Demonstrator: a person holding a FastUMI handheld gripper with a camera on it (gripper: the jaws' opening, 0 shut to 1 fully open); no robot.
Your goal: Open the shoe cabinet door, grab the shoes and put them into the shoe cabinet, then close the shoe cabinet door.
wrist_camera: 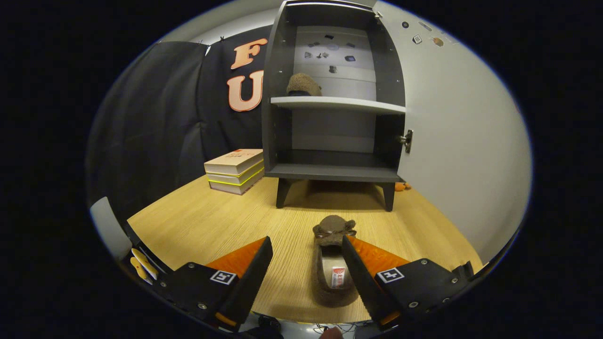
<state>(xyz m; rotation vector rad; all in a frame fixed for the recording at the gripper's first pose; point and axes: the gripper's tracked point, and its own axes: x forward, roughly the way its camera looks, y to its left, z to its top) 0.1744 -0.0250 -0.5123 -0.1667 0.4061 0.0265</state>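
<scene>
The shoe cabinet (334, 94) is standing open at 12 o'clock, 1 slipper (304, 84) sitting on its shelf. The gripper (306, 256) is gaping wide, empty; the second slipper (333, 263) is lying between its fingers, nearer the right. Shifting right should centre the grasp.

Dim, sharp view — fisheye-bent edges, soft shadows.
</scene>
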